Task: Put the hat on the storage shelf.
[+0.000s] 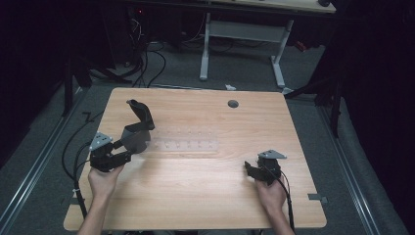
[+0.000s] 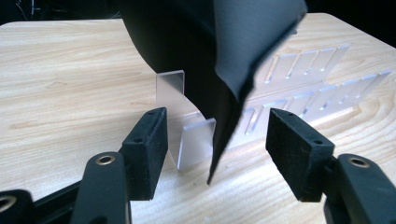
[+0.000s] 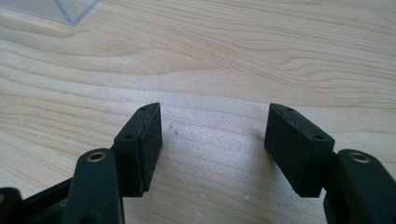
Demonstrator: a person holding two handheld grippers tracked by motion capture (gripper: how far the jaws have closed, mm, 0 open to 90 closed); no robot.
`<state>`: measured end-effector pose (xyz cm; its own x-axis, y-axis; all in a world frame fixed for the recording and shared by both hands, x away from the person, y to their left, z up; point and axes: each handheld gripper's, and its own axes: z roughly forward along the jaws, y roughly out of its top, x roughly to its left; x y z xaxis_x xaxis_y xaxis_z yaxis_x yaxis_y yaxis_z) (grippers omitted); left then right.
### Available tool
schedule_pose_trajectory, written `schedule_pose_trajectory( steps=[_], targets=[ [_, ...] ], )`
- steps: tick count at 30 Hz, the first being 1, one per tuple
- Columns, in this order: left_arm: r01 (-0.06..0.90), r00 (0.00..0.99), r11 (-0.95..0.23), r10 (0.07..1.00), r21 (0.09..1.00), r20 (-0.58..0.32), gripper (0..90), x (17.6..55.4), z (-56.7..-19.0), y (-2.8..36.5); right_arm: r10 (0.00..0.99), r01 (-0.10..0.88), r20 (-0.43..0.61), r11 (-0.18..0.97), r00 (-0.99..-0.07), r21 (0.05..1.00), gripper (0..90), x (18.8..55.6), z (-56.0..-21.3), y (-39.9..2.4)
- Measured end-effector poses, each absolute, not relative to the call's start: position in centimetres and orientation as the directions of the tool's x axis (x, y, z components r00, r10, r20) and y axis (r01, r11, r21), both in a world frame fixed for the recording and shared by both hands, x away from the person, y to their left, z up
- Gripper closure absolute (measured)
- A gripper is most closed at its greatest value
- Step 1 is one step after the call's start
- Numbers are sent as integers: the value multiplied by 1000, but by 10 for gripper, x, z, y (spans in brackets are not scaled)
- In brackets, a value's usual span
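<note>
- A light wooden table [image 1: 195, 196] is seen from above, with a person's two forearms coming in from the near edge, each hand holding a black two-jaw gripper.
- The left gripper [image 1: 128, 147] sits near the table's left side, pointing toward a dark folded sheet [image 1: 137, 129] that stands up from the tabletop.
- The dark folded sheet rests at the left end of a clear plastic rack [image 1: 188, 145], a long see-through strip of slots lying across the middle of the table.
- In the left gripper view, the left gripper [image 2: 217, 135] has its jaws spread apart, with the lower tip of the dark folded sheet [image 2: 224, 70] hanging between them.
- The sheet's tip lies closer to the right-hand pad than the left, yet neither pad touches it; a gap shows on both sides.
- Just beyond the jaws stand the clear upright dividers of the plastic rack [image 2: 308, 93], with the sheet set in among them.
- The right gripper [image 1: 250, 169] rests near the table's right side, well apart from the sheet and rack.
- In the right gripper view, the right gripper [image 3: 212, 140] has its jaws spread wide over bare wood, with nothing between them; a clear corner of the rack [image 3: 65, 11] shows at the top left.
</note>
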<state>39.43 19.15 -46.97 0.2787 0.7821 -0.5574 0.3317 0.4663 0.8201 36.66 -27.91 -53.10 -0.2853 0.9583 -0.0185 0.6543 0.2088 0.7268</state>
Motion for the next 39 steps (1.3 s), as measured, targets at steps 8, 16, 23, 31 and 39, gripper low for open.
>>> schedule_pose_trajectory(
  steps=[8,16,23,31,39],
  targets=[
    [356,275,459,781,814,-561,386,376,-482,190,958,654,-19,209,-285,727,372,367,-531,-279],
    [384,271,477,761,791,-590,386,361,-496,187,958,654,-18,209,-285,727,372,367,-531,-279],
    [416,277,471,749,778,-602,387,354,-507,178,958,654,-19,208,-285,727,372,366,-531,-279],
    [426,313,385,786,819,-533,394,347,-515,159,958,654,-19,209,-285,727,372,366,-531,-279],
    [445,334,352,788,823,-518,394,346,-524,144,958,655,-18,208,-285,727,372,366,-531,-279]
  ],
)
